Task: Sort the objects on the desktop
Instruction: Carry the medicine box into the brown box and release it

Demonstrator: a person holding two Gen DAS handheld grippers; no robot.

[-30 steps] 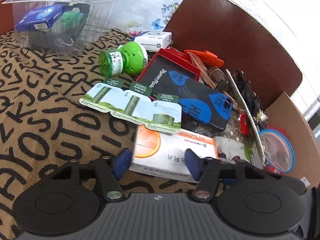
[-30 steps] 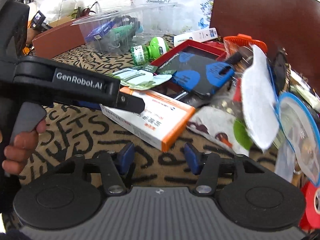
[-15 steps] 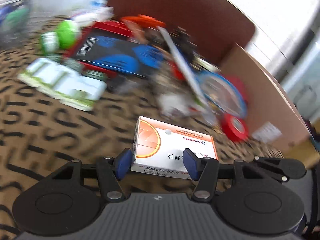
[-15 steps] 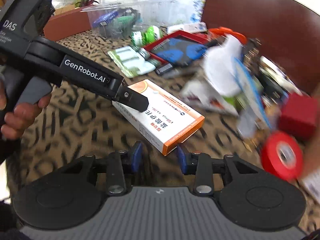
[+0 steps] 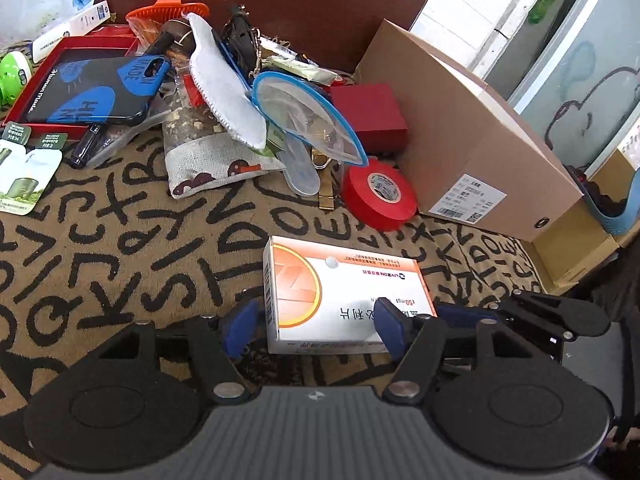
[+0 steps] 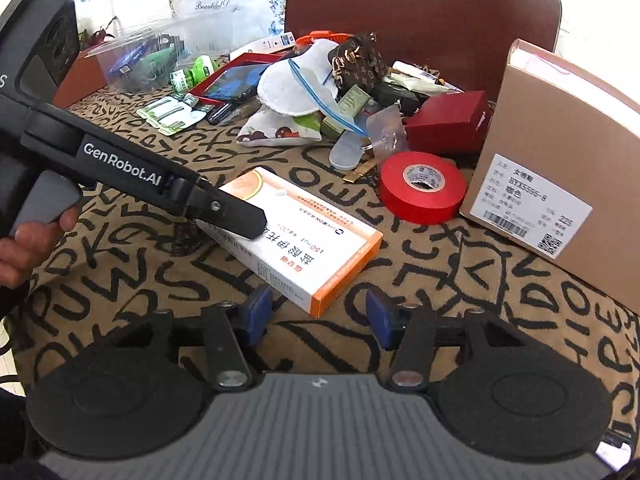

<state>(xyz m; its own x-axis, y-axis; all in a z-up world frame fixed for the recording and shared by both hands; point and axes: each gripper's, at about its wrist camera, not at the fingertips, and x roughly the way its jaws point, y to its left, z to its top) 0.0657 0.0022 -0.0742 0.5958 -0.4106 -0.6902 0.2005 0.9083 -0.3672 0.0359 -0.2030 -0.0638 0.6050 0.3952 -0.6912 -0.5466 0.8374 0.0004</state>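
Closest in, the left gripper (image 5: 314, 330) is sitting with its blue pads (image 5: 240, 326) either side of the near end of the orange-and-white medicine box (image 5: 344, 296); the right pad looks pressed to the box, but a sliver of gap is showing at the left pad, so I cannot tell whether this is a firm clamp or a loosened one. The box is lying on the lettered cloth (image 5: 120, 248), well clear of the heap. The right gripper (image 6: 316, 314) is hanging just off the box's orange corner with its jaws spread apart and nothing between them (a handover may be coming, judging by the pose).

The risk: with only the end held, the box is liable to pivot or slip, and the right pads closing on that corner could skid it sideways.

Just beyond, the red tape roll (image 6: 422, 186) is lying near enough to get knocked toward the cardboard box (image 6: 556, 152). Farther back, the pile around the mesh pouch (image 5: 308, 116) and phone case (image 5: 96, 94) is looking loose and could be dragged along by a careless sweep.
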